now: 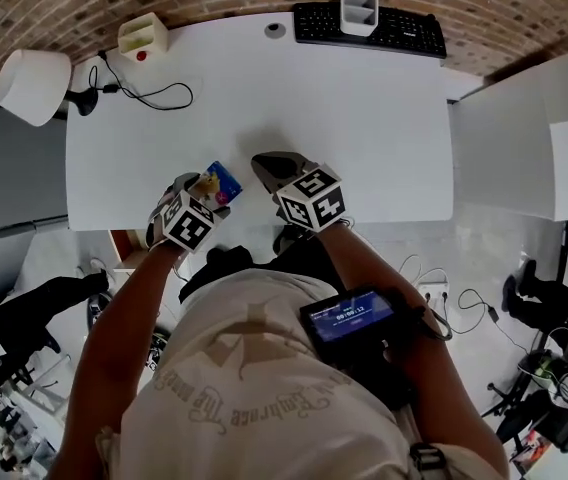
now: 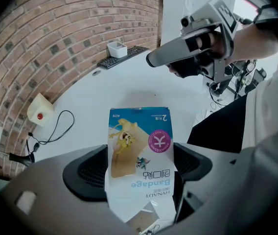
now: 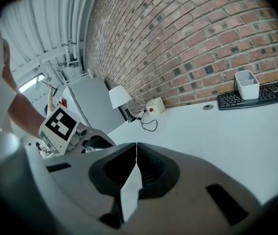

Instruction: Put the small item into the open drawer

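A small blue and white bandage box (image 2: 140, 148) stands clamped between the two dark pads of my left gripper (image 2: 139, 166), which is shut on it. In the head view the box (image 1: 220, 181) juts from the left gripper (image 1: 204, 190) over the white desk's (image 1: 324, 118) near edge. Just to its right my right gripper (image 1: 264, 165) is shut, holding nothing. Its fingertips meet in the right gripper view (image 3: 136, 148), with only a thin sliver of light below them. No open drawer shows plainly in any view.
On the desk stand a white lamp (image 1: 32, 85) at the far left, a cream box with a red button (image 1: 143, 36) and its black cable (image 1: 154, 94), and a keyboard (image 1: 369, 28) with a white cup (image 1: 358, 8) at the back. Another white surface (image 1: 524, 138) adjoins on the right.
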`<state>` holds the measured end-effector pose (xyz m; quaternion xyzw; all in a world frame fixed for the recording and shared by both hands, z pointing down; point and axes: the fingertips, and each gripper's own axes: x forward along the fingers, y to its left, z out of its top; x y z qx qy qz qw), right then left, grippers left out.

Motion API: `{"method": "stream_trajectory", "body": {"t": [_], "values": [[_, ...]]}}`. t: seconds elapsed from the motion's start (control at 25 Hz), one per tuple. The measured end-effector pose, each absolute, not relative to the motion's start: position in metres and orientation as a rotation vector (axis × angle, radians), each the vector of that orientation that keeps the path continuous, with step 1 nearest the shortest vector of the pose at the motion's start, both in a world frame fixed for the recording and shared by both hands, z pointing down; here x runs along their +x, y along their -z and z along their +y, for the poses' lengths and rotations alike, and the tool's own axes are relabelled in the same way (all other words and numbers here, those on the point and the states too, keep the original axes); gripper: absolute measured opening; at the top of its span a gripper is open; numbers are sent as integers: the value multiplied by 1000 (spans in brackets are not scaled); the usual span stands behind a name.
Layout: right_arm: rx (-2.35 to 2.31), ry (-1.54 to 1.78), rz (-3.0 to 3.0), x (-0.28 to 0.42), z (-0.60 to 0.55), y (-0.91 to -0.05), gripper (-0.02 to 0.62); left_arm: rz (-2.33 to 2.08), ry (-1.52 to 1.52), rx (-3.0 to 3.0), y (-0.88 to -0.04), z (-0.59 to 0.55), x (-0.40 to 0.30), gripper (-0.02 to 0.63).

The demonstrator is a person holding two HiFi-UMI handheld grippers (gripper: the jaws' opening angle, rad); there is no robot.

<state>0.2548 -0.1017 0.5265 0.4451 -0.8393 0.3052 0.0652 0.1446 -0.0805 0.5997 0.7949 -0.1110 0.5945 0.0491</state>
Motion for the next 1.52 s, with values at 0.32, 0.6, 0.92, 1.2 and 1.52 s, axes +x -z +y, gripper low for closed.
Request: {"method": "stream_trajectory", "body": {"t": [0.32, 0.6, 0.92, 1.2, 1.52], "values": [[1356, -918, -2502, 193, -81, -527, 6, -369, -1758, 2438, -593, -68, 82, 411], [1323, -895, -2487, 130, -76, -530, 6, -420, -1690, 2447, -596, -69, 18, 411], [1246, -869, -2462, 83, -62, -523, 6, -501, -1606, 2417, -594, -60, -44, 411], [1193, -823, -2447, 38, -57, -520, 6, -554, -1538, 2396, -601, -46, -97, 411], [1170, -784, -2440, -25, -54, -518, 6, -590, -1512, 2390, -604, -41, -167, 411]]}}
